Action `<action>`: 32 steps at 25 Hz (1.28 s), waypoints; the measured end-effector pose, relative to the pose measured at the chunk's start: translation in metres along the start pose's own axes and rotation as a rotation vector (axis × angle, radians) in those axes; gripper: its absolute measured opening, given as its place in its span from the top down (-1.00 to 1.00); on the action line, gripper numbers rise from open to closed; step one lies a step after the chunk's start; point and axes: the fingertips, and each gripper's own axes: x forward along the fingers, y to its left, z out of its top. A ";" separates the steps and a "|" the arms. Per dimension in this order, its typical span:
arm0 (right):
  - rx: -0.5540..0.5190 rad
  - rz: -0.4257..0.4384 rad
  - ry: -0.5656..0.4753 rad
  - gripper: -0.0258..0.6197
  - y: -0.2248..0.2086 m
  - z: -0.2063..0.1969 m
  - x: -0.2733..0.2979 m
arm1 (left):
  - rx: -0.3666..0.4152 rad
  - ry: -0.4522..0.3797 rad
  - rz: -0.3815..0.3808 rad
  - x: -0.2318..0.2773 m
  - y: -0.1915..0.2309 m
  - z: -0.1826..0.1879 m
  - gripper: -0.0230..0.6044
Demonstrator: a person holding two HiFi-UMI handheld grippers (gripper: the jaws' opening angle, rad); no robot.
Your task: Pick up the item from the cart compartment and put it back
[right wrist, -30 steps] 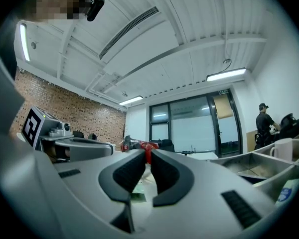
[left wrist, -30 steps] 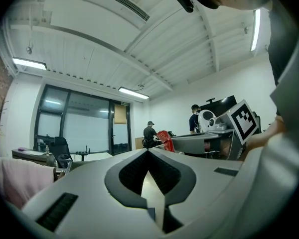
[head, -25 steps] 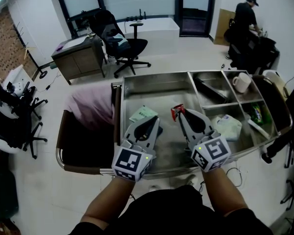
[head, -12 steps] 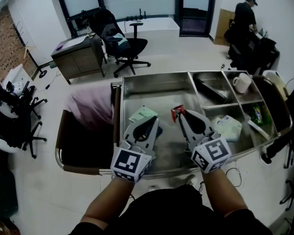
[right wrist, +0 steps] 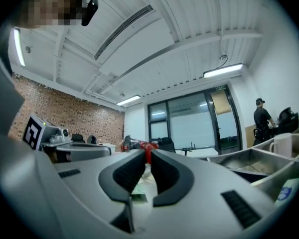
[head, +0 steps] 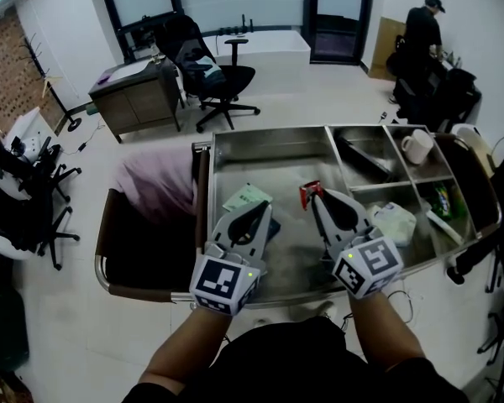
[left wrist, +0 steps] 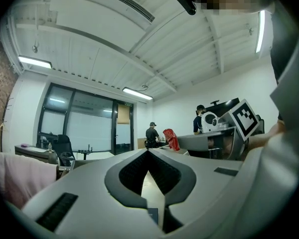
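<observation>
In the head view both grippers hover level over the steel cart's large compartment (head: 269, 154). My right gripper (head: 312, 193) is shut on a small red item (head: 307, 191) pinched at its fingertips; the right gripper view shows that red item (right wrist: 148, 150) between the closed pads. My left gripper (head: 267, 209) is shut with nothing in it, its tips meeting in the left gripper view (left wrist: 148, 151). From there the red item (left wrist: 171, 138) shows off to the right. A pale green packet (head: 246, 196) lies on the compartment floor just beyond the left gripper.
Smaller compartments at the cart's right hold a white mug (head: 417, 145), a white pouch (head: 393, 222) and a green packet (head: 443, 196). A pink cloth (head: 155, 183) hangs in the bin at the left. An office chair (head: 218, 78) and a person (head: 424, 36) are farther off.
</observation>
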 end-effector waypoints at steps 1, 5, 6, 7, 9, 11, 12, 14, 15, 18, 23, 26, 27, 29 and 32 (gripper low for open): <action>0.002 0.003 0.005 0.74 -0.001 0.004 0.002 | 0.004 0.001 -0.002 0.000 -0.001 0.000 0.93; -0.061 0.013 0.050 0.74 -0.006 0.024 0.022 | 0.010 0.004 -0.016 0.001 -0.006 0.000 0.93; -0.084 0.016 0.065 0.73 -0.007 0.028 0.029 | 0.010 0.003 -0.017 0.001 -0.006 0.000 0.93; -0.104 0.017 0.078 0.73 -0.009 0.032 0.036 | 0.008 0.003 -0.018 0.001 -0.006 0.001 0.93; -0.131 0.010 0.102 0.73 -0.014 0.035 0.051 | 0.007 0.005 -0.019 0.001 -0.006 0.001 0.93; -0.137 0.002 0.128 0.73 -0.020 0.036 0.064 | 0.007 0.006 -0.023 0.001 -0.007 0.000 0.93; -0.135 0.001 0.141 0.73 -0.023 0.036 0.071 | 0.009 0.006 -0.026 0.002 -0.007 0.000 0.93; -0.133 0.003 0.172 0.73 -0.028 0.034 0.086 | 0.015 0.005 -0.030 0.003 -0.007 -0.001 0.93; -0.129 0.006 0.190 0.73 -0.030 0.032 0.093 | 0.015 0.007 -0.032 0.003 -0.008 -0.001 0.93; -0.120 0.014 0.229 0.73 -0.035 0.030 0.111 | 0.017 0.010 -0.039 0.003 -0.010 -0.002 0.93; -0.179 -0.015 0.326 0.73 -0.052 0.014 0.149 | 0.021 0.004 -0.040 0.003 -0.010 -0.002 0.93; -0.212 -0.037 0.383 0.73 -0.061 0.005 0.169 | 0.029 0.007 -0.042 0.002 -0.011 -0.002 0.93; -0.211 -0.039 0.400 0.73 -0.064 0.001 0.176 | 0.028 0.008 -0.041 0.003 -0.010 -0.003 0.93; -0.213 -0.040 0.429 0.73 -0.067 -0.005 0.188 | 0.024 0.009 -0.037 0.003 -0.010 -0.003 0.93; -0.258 -0.046 0.474 0.73 -0.071 -0.014 0.204 | 0.023 0.008 -0.036 0.003 -0.010 -0.002 0.93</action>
